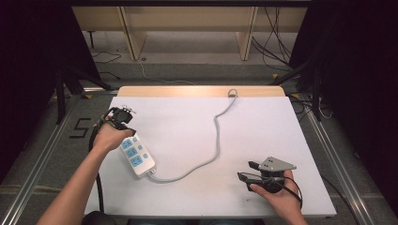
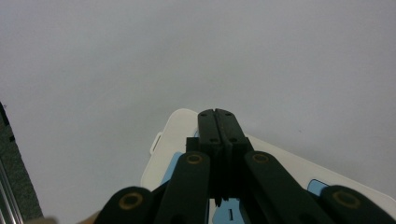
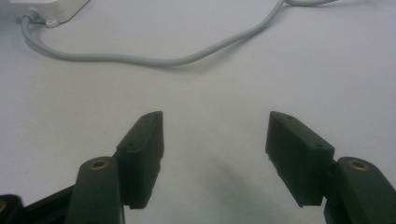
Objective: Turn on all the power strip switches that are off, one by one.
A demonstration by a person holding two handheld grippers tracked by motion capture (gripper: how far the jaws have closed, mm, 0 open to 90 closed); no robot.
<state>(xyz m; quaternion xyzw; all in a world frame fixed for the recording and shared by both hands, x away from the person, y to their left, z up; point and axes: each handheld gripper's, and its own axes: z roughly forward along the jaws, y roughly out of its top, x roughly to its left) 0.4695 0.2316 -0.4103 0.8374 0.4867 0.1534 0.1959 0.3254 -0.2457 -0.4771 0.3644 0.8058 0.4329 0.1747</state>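
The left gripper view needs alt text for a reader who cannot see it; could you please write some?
The left gripper, its two black jaws pressed together with nothing between them, hangs over the end of a white plastic power strip with pale blue sockets. The strip lies on a plain white table.

Left gripper [image 1: 127,133] rests on power strip [image 1: 137,155].

grey floor [image 1: 197,70], perhaps wooden shelving [image 1: 187,23]
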